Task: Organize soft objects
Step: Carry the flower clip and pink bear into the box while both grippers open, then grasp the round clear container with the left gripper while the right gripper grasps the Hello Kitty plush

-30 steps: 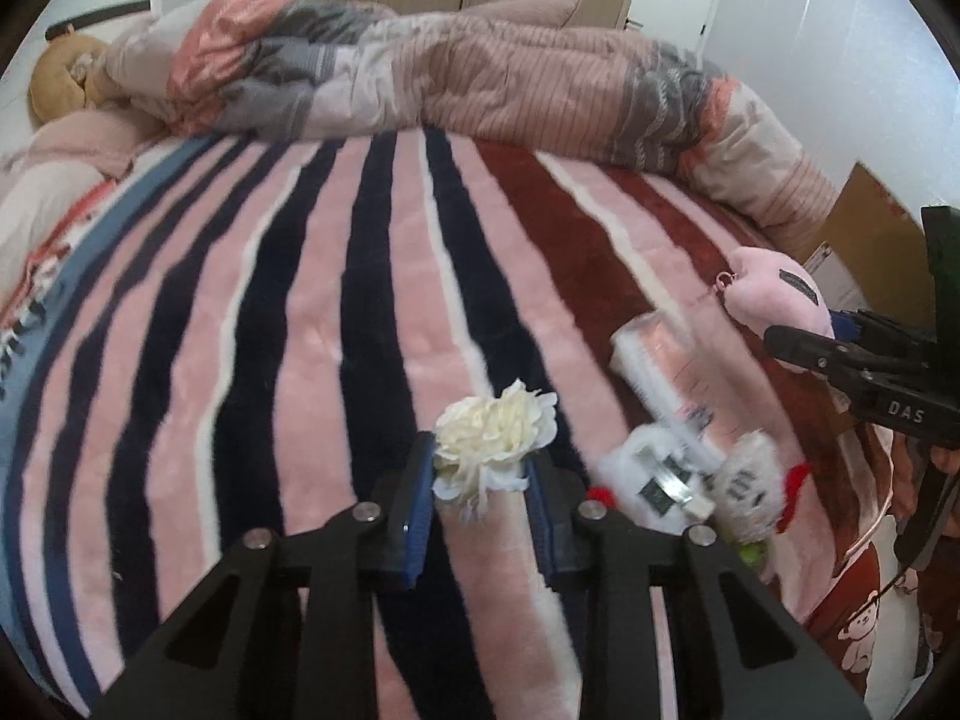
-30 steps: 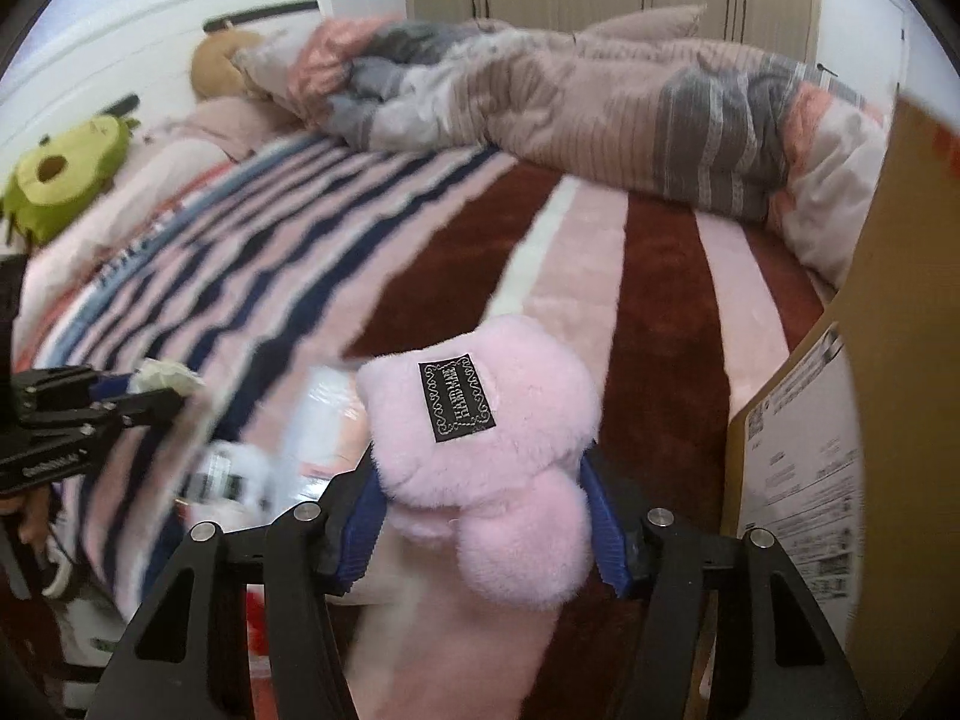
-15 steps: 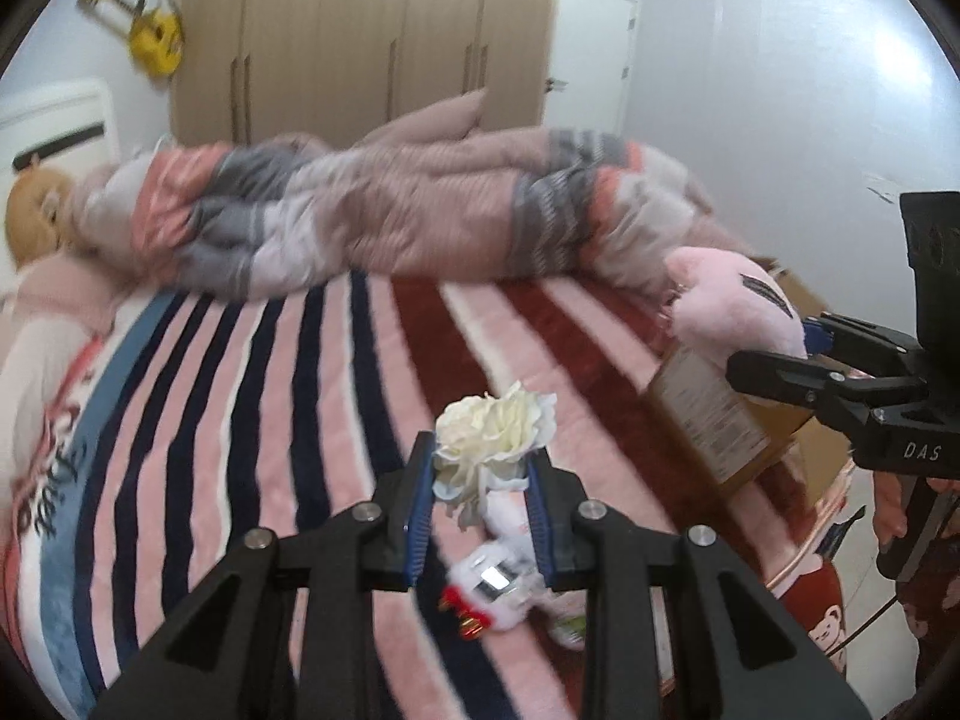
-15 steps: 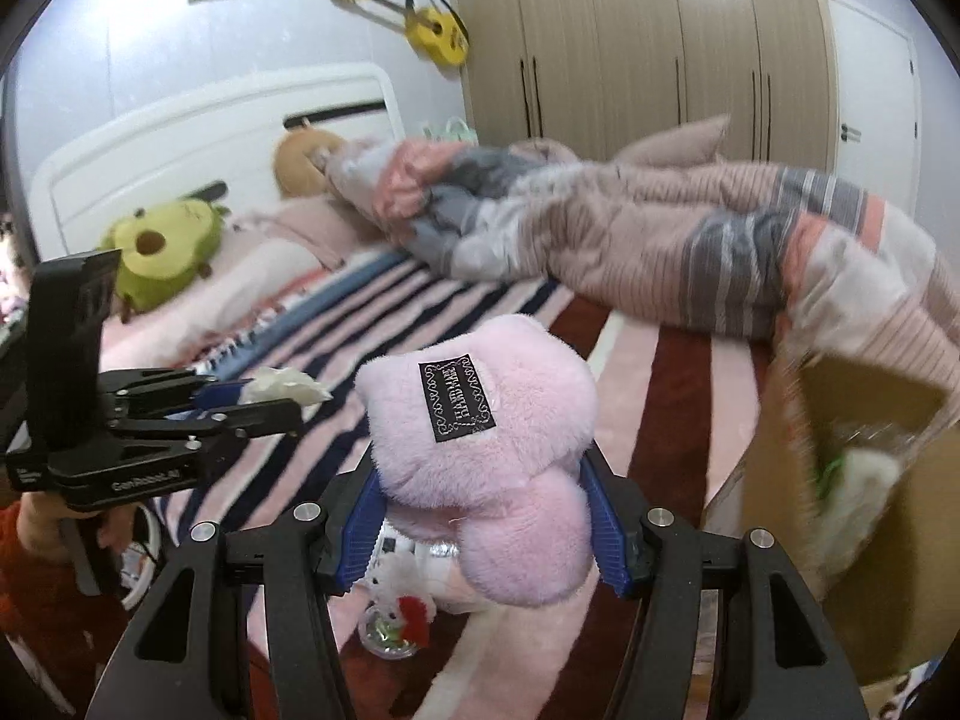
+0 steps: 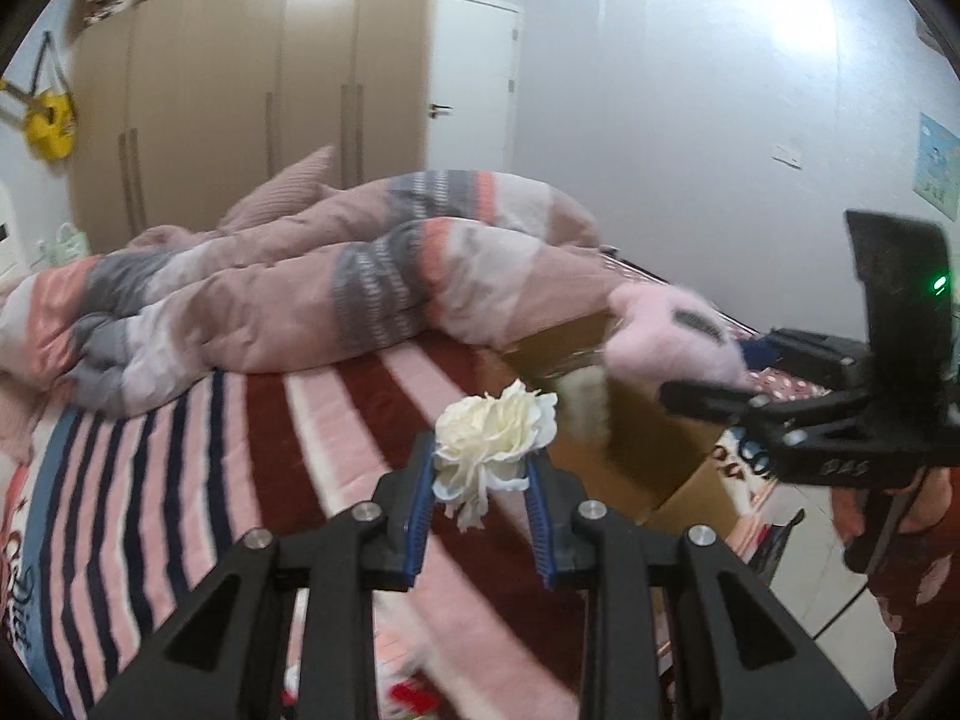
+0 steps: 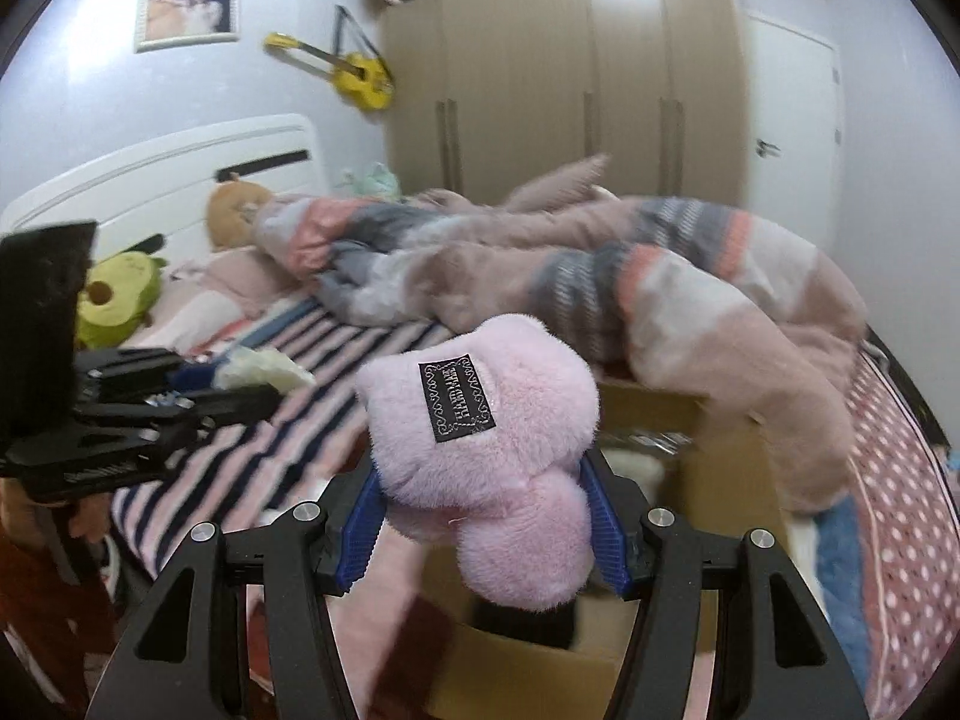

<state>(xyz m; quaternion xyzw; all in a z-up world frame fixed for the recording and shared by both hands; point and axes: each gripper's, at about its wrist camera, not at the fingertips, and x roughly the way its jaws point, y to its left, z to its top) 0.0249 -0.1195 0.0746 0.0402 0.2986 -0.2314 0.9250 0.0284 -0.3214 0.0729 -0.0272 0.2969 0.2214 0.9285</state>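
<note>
My left gripper is shut on a cream fabric flower and holds it in the air above the striped bed blanket. My right gripper is shut on a fluffy pink plush toy with a black label, held over an open cardboard box. In the left wrist view the pink plush and the right gripper hang above the box at the bed's right side. In the right wrist view the left gripper with the flower is at the left.
A crumpled striped duvet lies across the far bed. A green avocado plush and a brown plush sit near the white headboard. Wardrobes and a door stand behind. A small toy lies below the left gripper.
Both grippers have risen and swung right toward the cardboard box, each still holding its object. The right gripper with the pink plush now hangs over the box opening.
</note>
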